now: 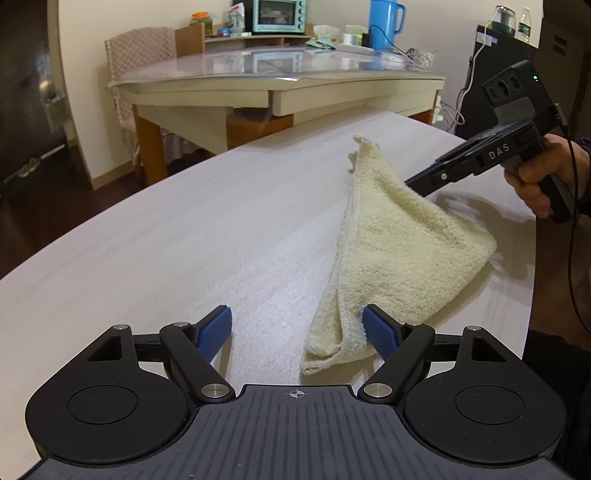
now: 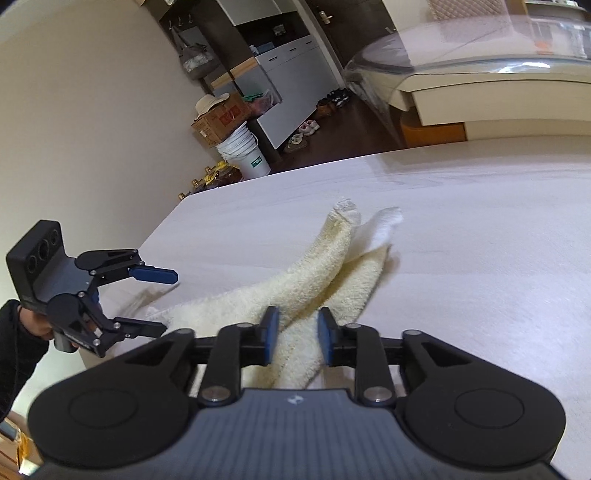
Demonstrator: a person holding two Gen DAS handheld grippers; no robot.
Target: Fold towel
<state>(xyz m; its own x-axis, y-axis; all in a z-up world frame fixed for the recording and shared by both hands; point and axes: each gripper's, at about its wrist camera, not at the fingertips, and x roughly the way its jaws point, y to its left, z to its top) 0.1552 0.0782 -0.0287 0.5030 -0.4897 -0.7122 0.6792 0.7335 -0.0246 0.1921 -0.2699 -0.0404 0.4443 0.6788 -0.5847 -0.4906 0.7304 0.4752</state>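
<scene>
A cream towel (image 1: 399, 254) lies bunched in a rough triangle on the pale table (image 1: 207, 229). My left gripper (image 1: 297, 332) is open, with the towel's near corner between its pads, close to the right pad. My right gripper (image 2: 295, 334) has its jaws part-closed around a raised fold of the towel (image 2: 317, 280), with a gap still showing at each pad. In the left wrist view the right gripper (image 1: 410, 182) reaches into the towel from the right. In the right wrist view the left gripper (image 2: 168, 301) is open at the towel's left corner.
A second table (image 1: 273, 81) with a toaster oven (image 1: 279, 16), a blue jug (image 1: 384, 22) and clutter stands behind. A chair (image 1: 136, 59) is at its left. Buckets (image 2: 245, 151), a box and a cabinet (image 2: 295, 85) stand on the floor beyond the table edge.
</scene>
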